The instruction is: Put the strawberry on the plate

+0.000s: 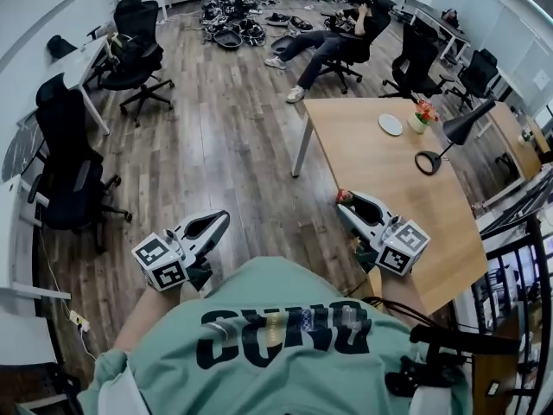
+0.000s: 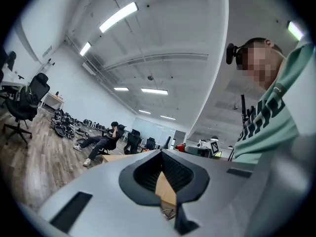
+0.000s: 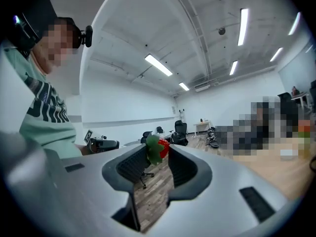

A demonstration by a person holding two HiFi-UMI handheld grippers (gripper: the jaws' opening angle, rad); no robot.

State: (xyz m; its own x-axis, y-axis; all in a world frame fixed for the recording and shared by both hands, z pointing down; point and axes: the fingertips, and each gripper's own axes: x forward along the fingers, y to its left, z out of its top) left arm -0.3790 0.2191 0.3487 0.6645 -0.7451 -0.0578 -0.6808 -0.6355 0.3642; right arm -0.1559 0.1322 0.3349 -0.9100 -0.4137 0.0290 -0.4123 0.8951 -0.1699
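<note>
In the head view a red strawberry (image 1: 344,196) with green leaves sits pinched at the tip of my right gripper (image 1: 345,203), held over the near left part of the wooden table (image 1: 380,175). The right gripper view shows the same strawberry (image 3: 159,147) clamped between the two fingertips. A small white plate (image 1: 390,124) lies at the table's far side, well ahead of the strawberry. My left gripper (image 1: 223,219) hangs over the floor left of the table, its tips together with nothing in them; in its own view the left gripper (image 2: 161,152) points towards the table.
On the table beside the plate stand a small flower pot (image 1: 422,116) and a black desk lamp (image 1: 442,144). Black office chairs (image 1: 69,167) line the left side. A seated person (image 1: 333,41) is far back, with dark gear on the floor (image 1: 233,20).
</note>
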